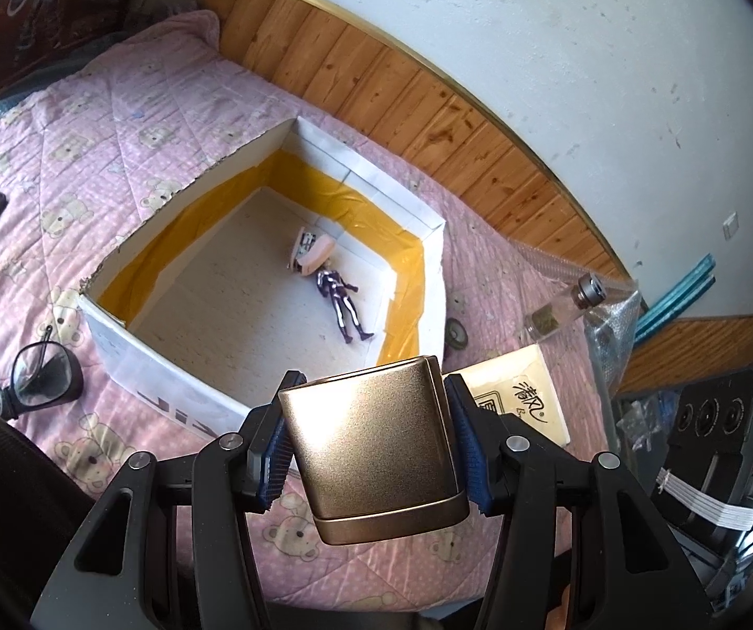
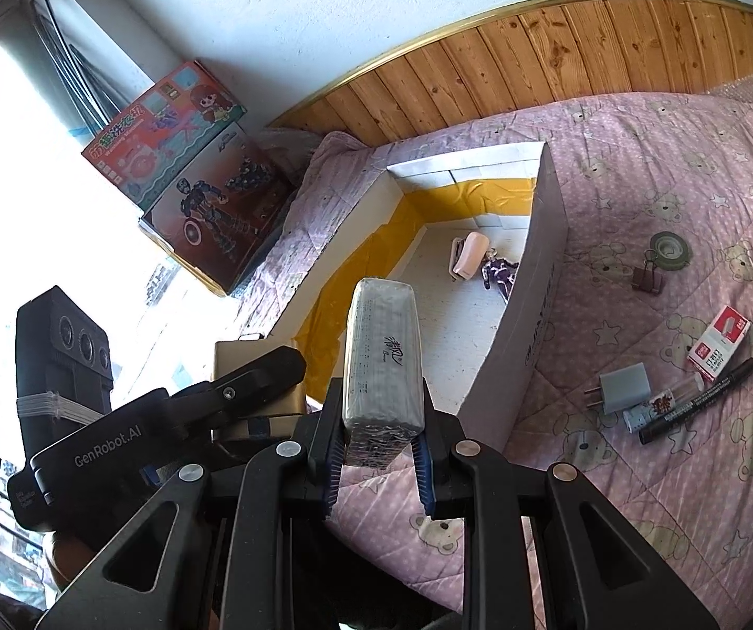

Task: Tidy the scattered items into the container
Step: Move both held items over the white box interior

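While my left gripper point(image 1: 371, 441) clamps a gold metallic rounded box point(image 1: 376, 446), my right gripper point(image 2: 379, 451) grips a wrapped white tissue pack point(image 2: 382, 362) near the open white cardboard box point(image 2: 547, 283).

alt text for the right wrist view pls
The right gripper clamps a wrapped tissue pack above a pink quilt, aimed at an open white box holding a small figure. A charger plug, marker and binder clip lie scattered beside it.

1 box point(image 1: 177, 394); 2 tools point(image 1: 371, 441)
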Demonstrator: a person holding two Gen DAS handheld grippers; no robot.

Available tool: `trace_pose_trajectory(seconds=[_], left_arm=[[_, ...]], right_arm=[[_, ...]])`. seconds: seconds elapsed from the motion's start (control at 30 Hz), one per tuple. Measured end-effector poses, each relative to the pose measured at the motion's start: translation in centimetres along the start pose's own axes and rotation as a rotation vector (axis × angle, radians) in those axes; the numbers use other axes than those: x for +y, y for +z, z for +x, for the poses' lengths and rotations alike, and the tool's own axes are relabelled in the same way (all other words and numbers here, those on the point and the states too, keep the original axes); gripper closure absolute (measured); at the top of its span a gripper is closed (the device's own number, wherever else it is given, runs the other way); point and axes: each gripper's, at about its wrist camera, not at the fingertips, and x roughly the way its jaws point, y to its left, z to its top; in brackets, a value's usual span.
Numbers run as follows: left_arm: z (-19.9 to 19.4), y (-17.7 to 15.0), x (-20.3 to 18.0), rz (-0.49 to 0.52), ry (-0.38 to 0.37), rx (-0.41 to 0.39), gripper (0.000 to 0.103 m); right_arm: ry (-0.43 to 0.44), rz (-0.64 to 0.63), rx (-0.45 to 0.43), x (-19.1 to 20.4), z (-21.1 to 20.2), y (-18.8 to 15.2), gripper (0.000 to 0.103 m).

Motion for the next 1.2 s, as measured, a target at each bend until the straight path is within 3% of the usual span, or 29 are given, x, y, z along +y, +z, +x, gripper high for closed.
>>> trace_pose_trajectory(seconds=[1.2], left_arm=[[4.5, 5.9, 3.3, -0.03, 0.093, 0.035, 0.048]], right_arm=[[-0.035, -0.06, 0.067, 0.5, 6.3, 8.8, 0.079]])
